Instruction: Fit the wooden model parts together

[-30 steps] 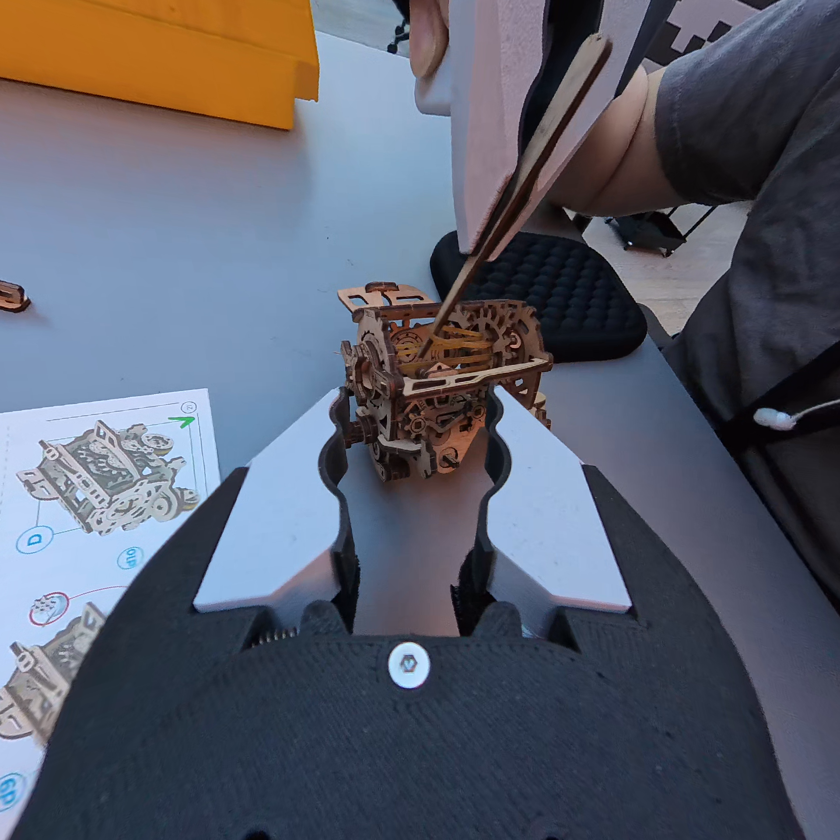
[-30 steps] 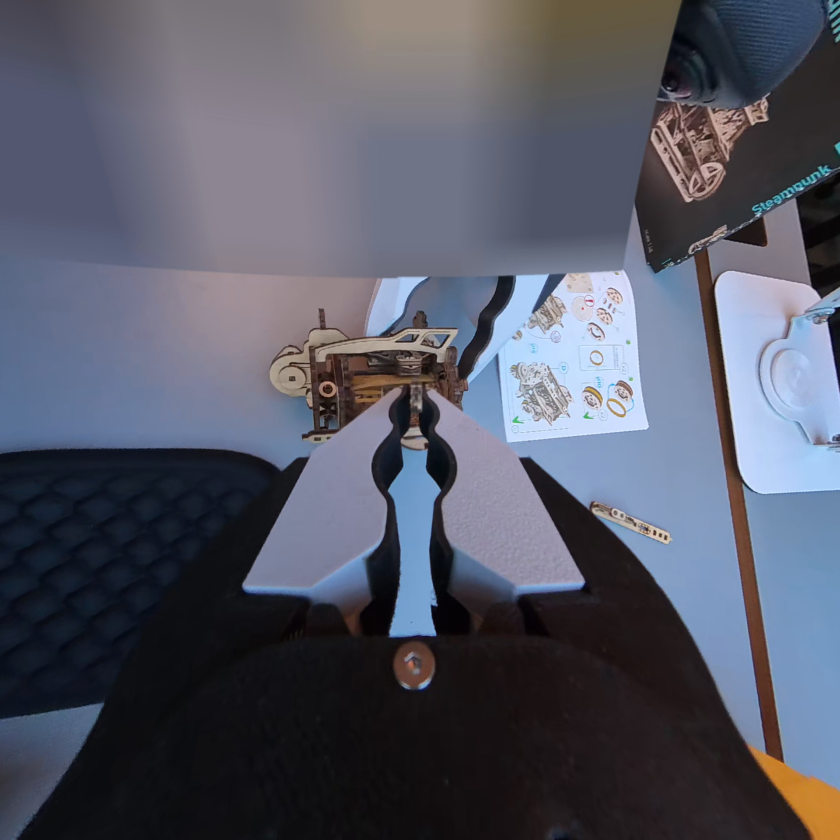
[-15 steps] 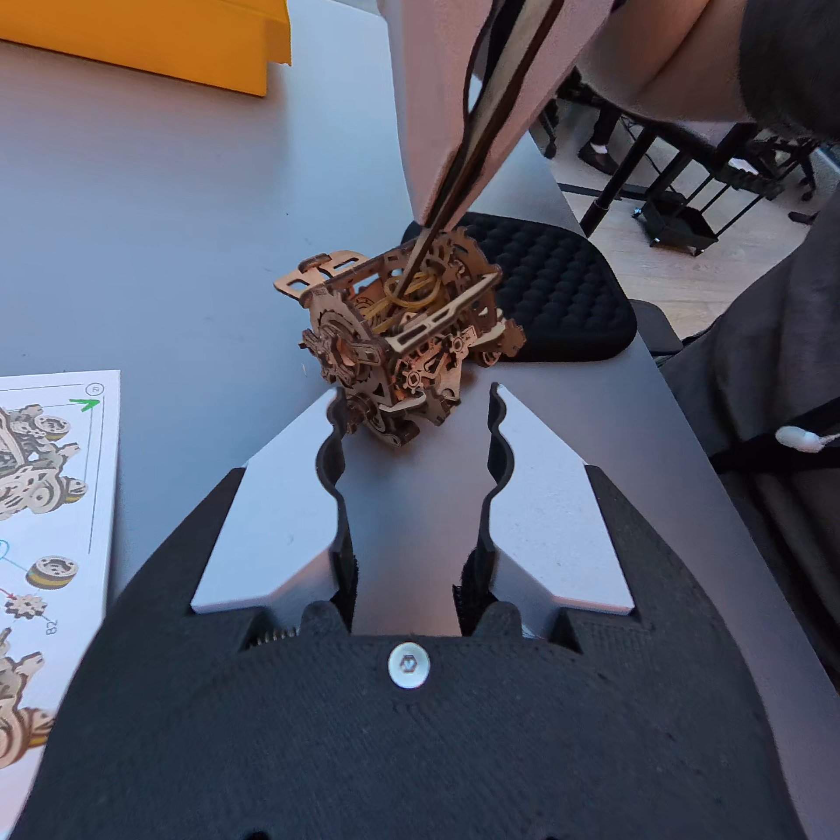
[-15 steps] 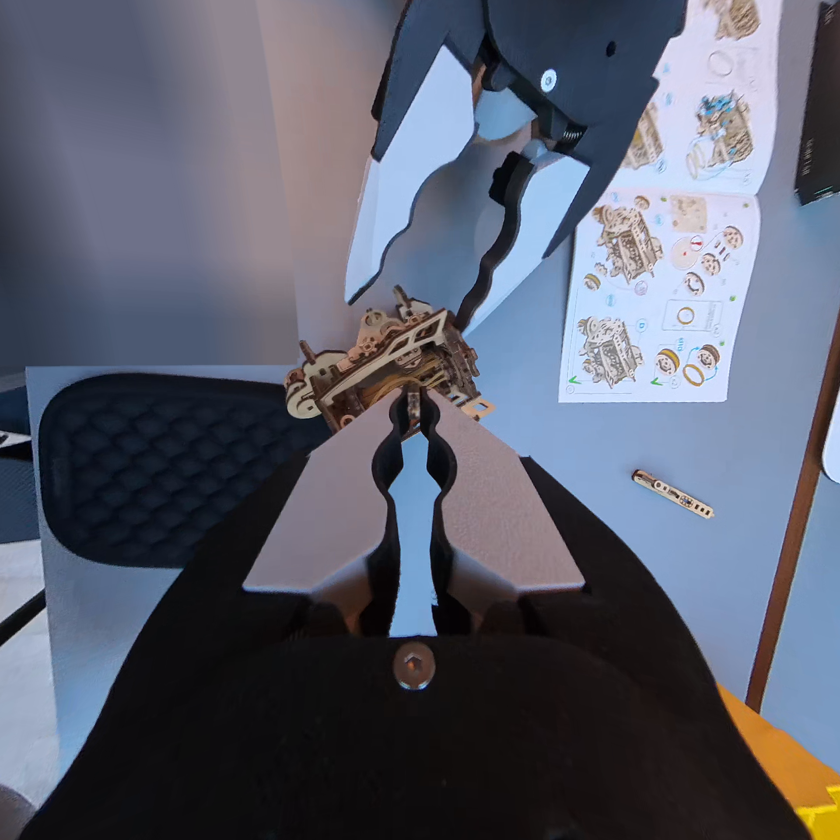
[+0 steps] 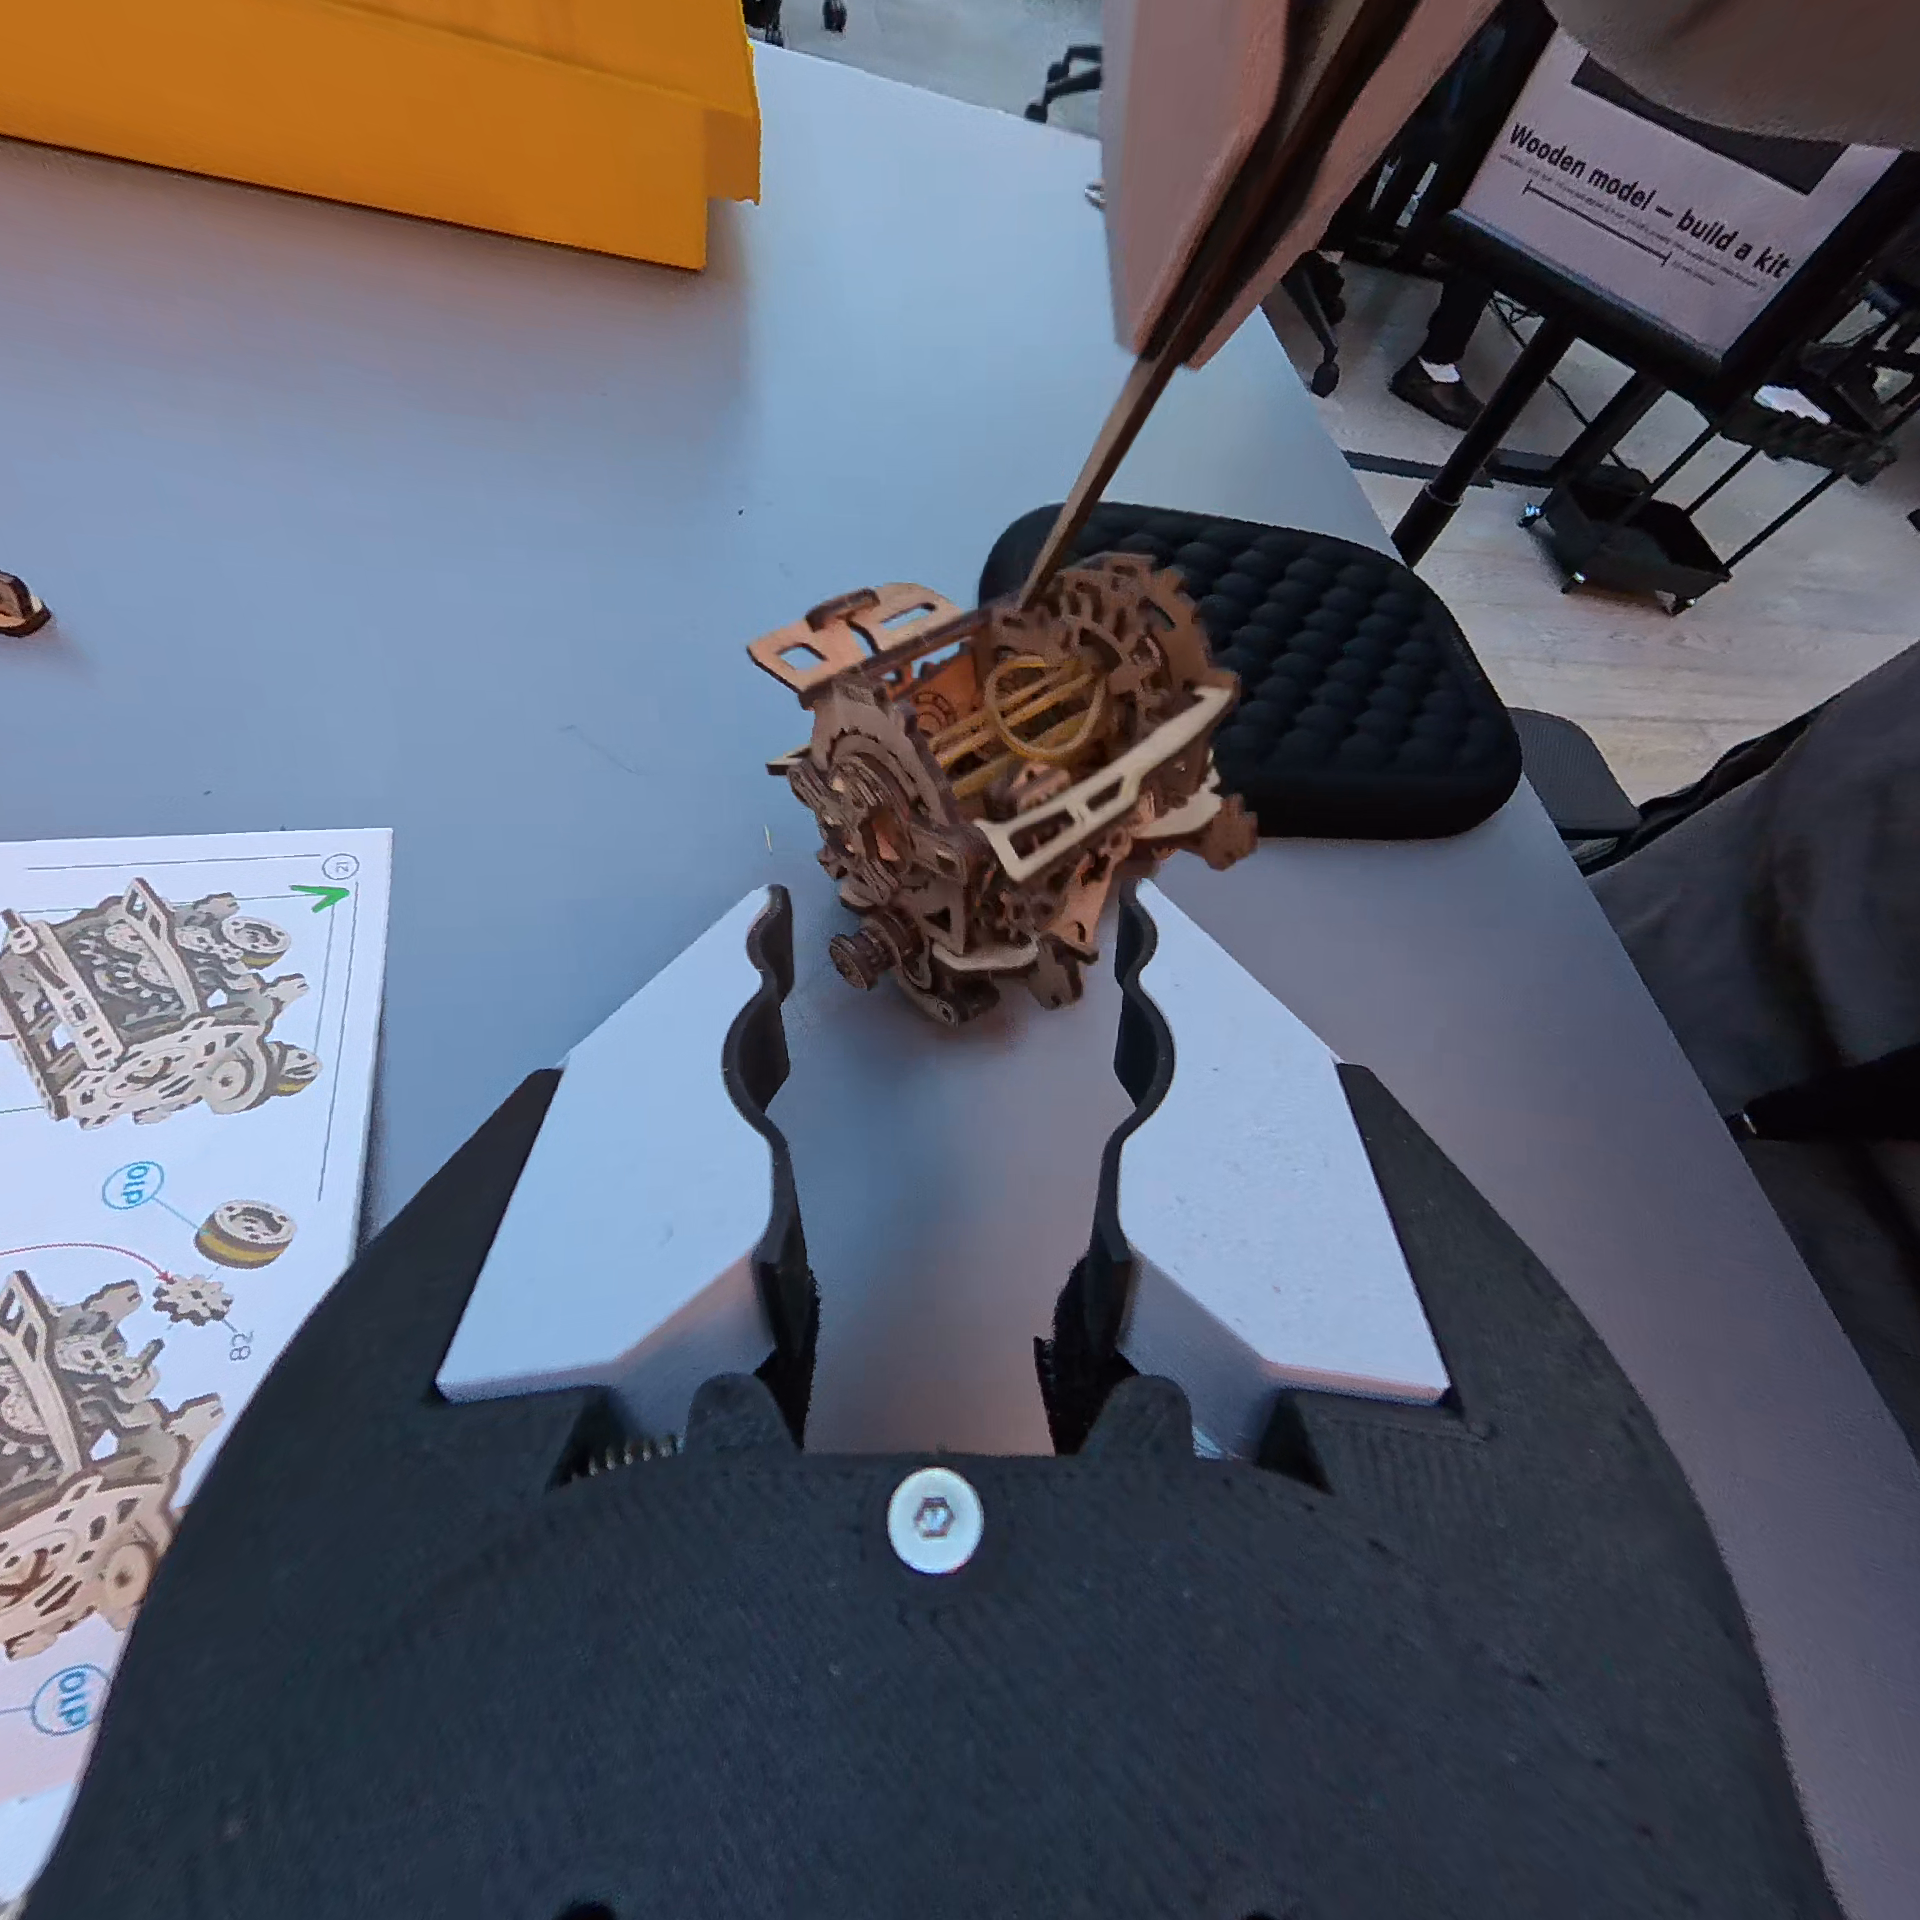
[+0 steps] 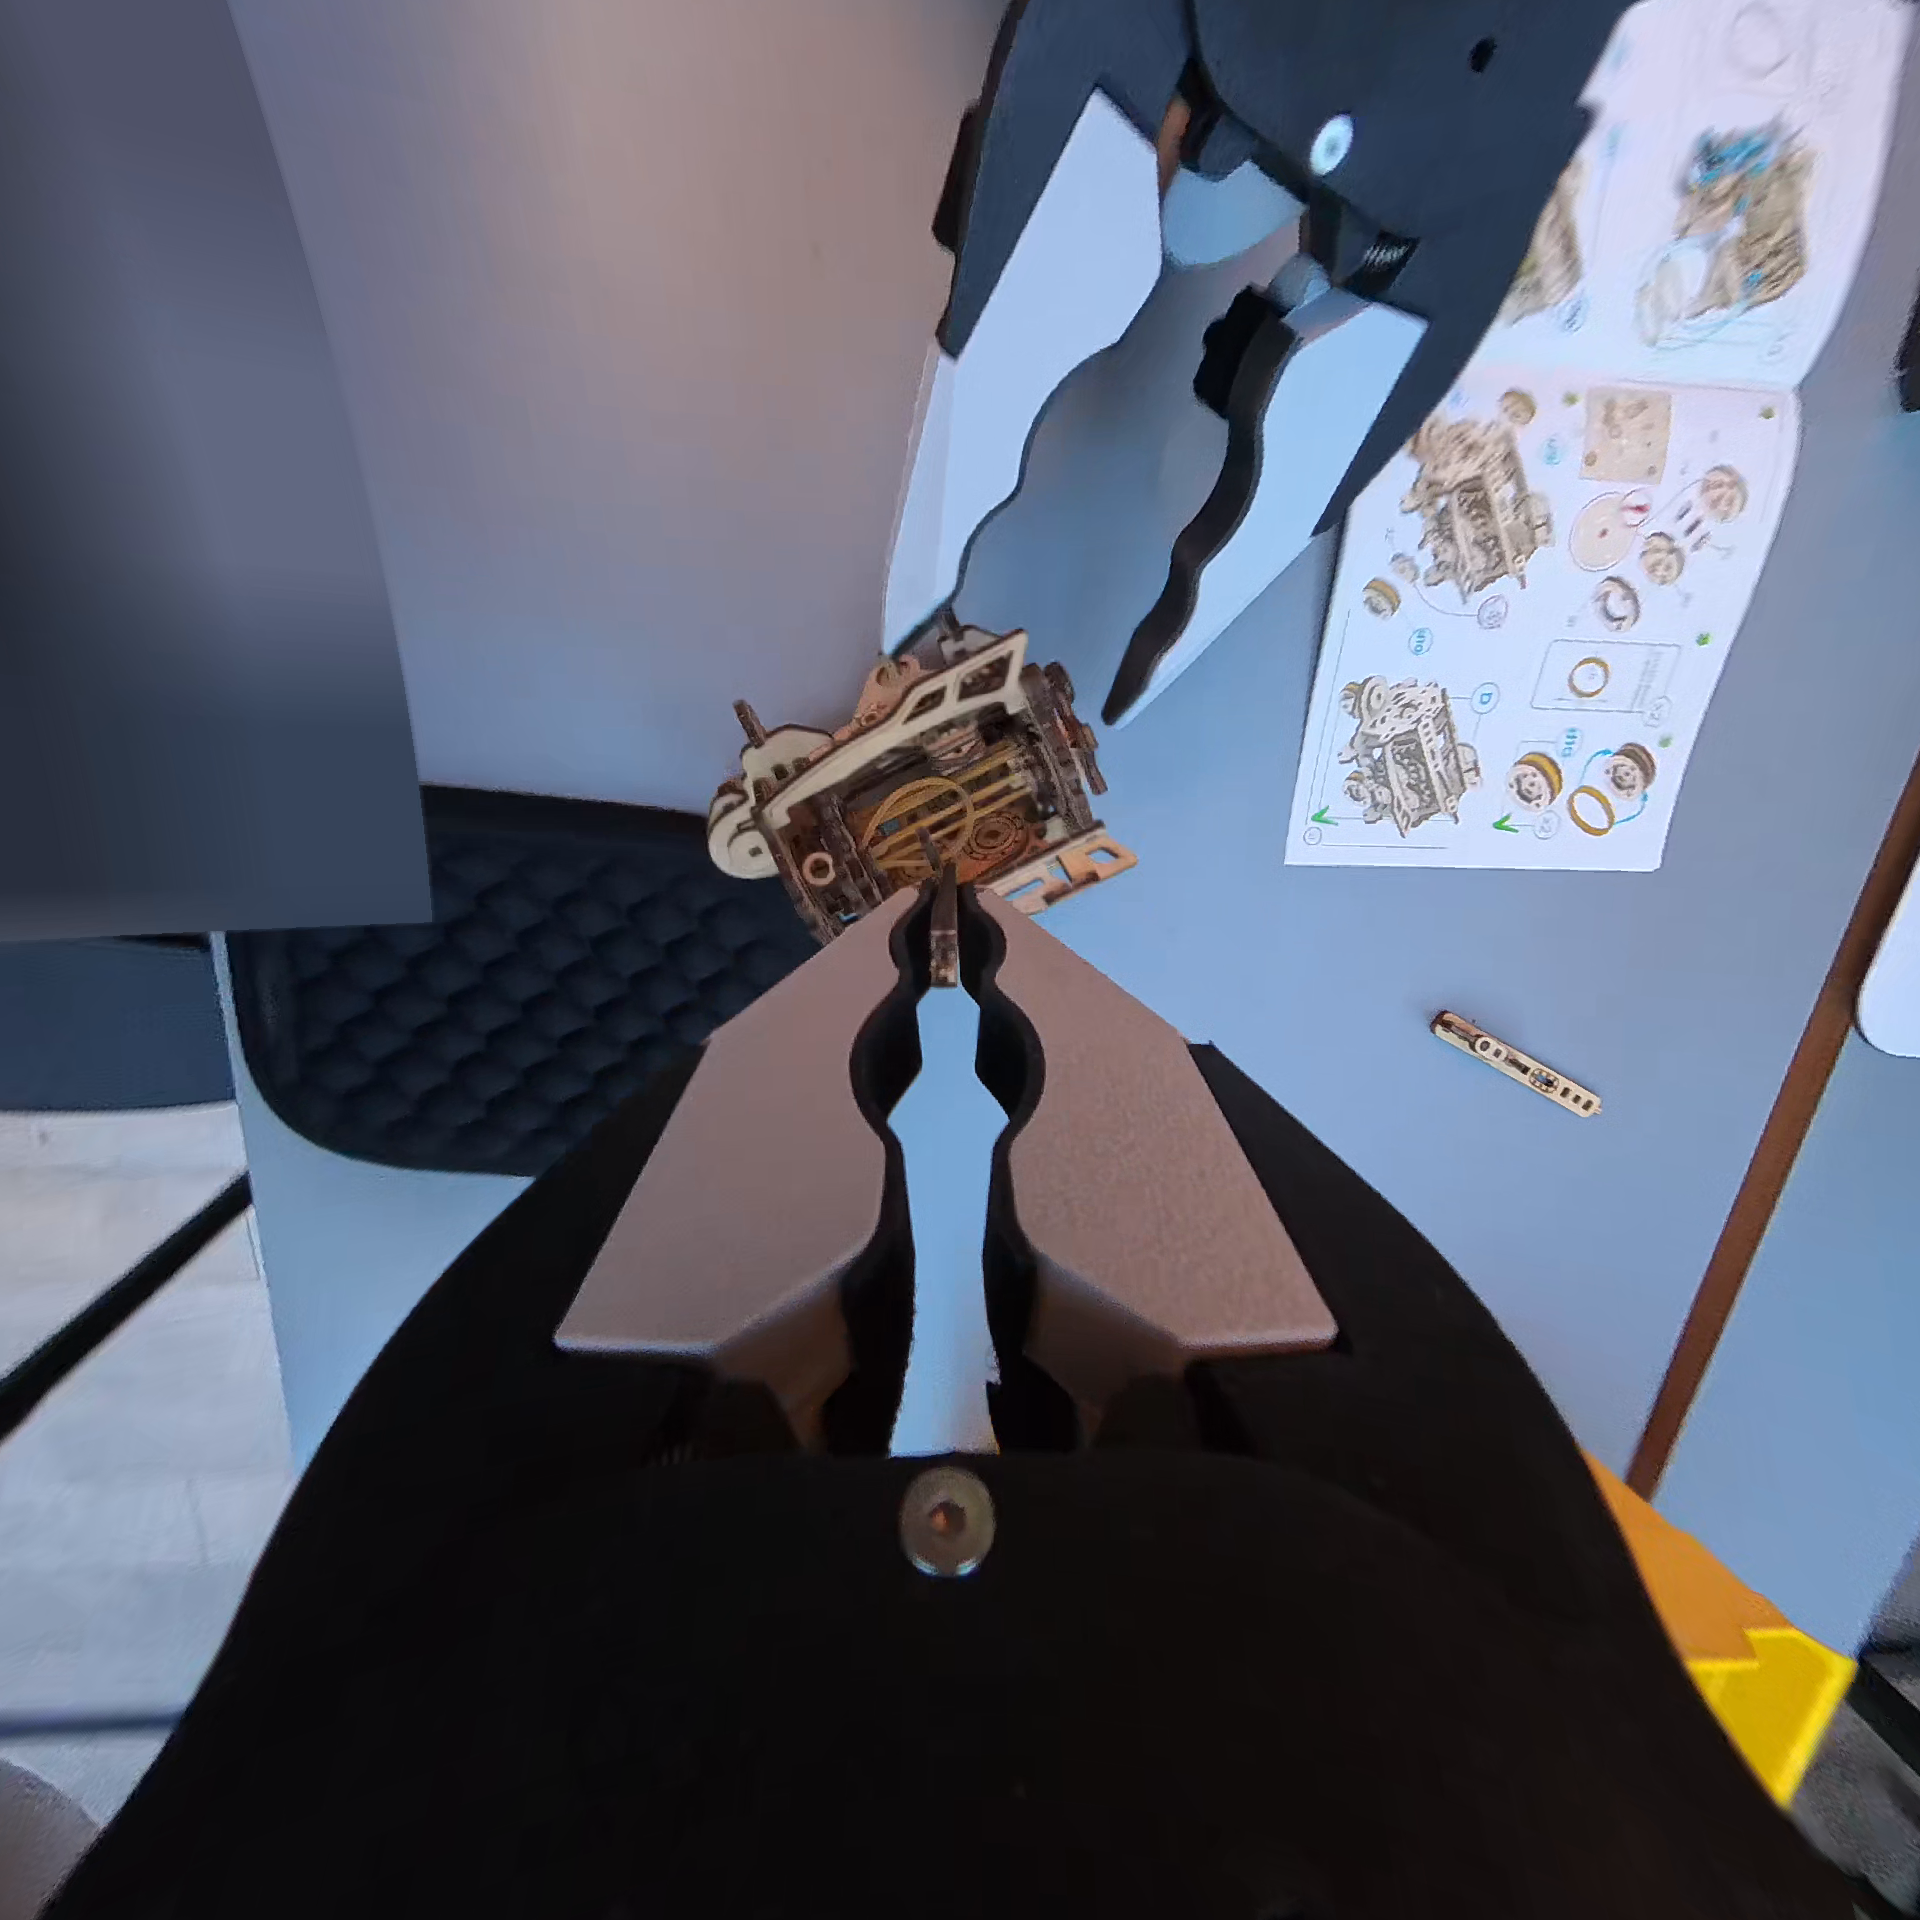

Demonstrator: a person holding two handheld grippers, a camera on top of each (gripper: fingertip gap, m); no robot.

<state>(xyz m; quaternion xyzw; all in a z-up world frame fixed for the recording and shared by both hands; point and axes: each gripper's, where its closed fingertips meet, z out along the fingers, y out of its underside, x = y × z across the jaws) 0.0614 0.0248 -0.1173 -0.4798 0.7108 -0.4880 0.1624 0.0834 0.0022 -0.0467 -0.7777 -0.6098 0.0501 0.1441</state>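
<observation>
Since the earlier frame the wooden model (image 5: 997,800) has tipped further over and now sits tilted on the grey surface (image 5: 416,499), its open top with the yellow rubber bands turned toward the right claw. At far left in the left wrist view a printed instruction sheet (image 5: 177,1091) lies flat, and a yellow box (image 5: 416,114) sits at the far edge. Next comes the left claw (image 5: 951,935), its jaws spread wide and holding nothing, with the model just beyond its tips. Right of the model a black dimpled pad (image 5: 1340,675) lies at the surface's edge. From the upper right, the right claw (image 6: 942,914) is pressed together, pinching a thin wooden stick (image 5: 1101,478) whose lower end reaches into the top of the model among the gears. In the right wrist view a small loose wooden strip (image 6: 1515,1064) lies alone on the surface, right of the model.
</observation>
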